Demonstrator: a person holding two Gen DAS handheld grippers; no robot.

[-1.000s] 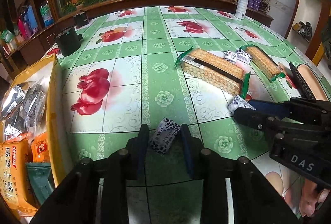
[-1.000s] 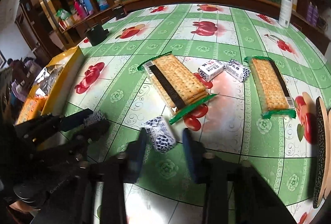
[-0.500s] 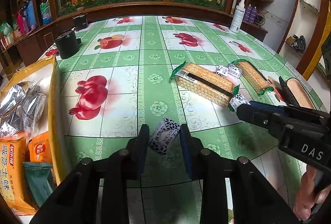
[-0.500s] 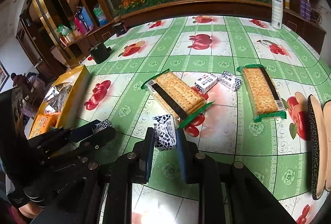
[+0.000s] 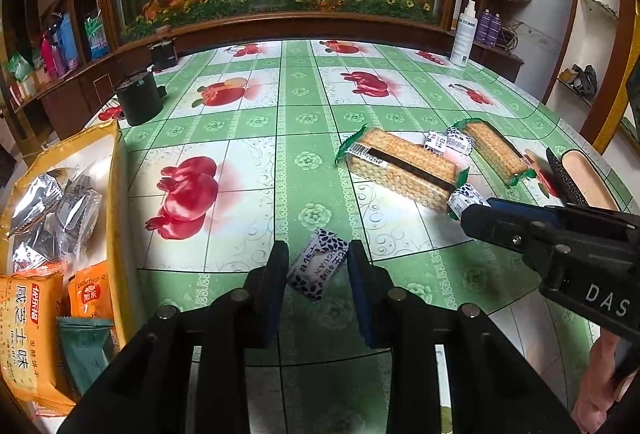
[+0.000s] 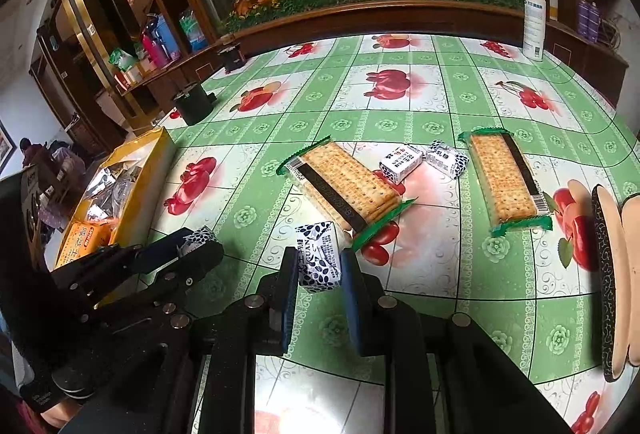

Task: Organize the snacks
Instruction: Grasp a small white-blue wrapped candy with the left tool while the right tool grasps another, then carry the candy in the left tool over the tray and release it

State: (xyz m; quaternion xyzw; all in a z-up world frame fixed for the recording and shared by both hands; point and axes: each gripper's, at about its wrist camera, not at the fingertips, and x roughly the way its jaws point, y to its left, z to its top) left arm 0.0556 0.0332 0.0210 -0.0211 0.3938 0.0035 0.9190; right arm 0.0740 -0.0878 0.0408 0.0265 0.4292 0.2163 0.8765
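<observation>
Two hand-held grippers hover low over a counter [image 5: 248, 137] covered in a green-and-white fruit-print cloth. The left gripper [image 5: 318, 270] has its jaws closed on a small black-and-white candy [image 5: 316, 268], held just above the cloth. The right gripper [image 6: 318, 266] has its jaws shut on a second candy [image 6: 318, 256] of the same kind, its tip close to the corner of a cracker pack [image 6: 344, 185].

At the counter's left edge sits a yellow box [image 5: 114, 193] holding silver and orange snack packets. The cloth between the box and the left gripper is bare. To the right lie the cracker pack, two more small candies [image 6: 400, 161] side by side, and a second cracker pack [image 6: 506, 177] nearer the right edge. A slipper [image 6: 612, 274] rests at the far right edge.

A black pot [image 5: 138, 99] stands near the back left edge and a white bottle [image 5: 464, 37] at the back right. The middle and back of the counter are open.
</observation>
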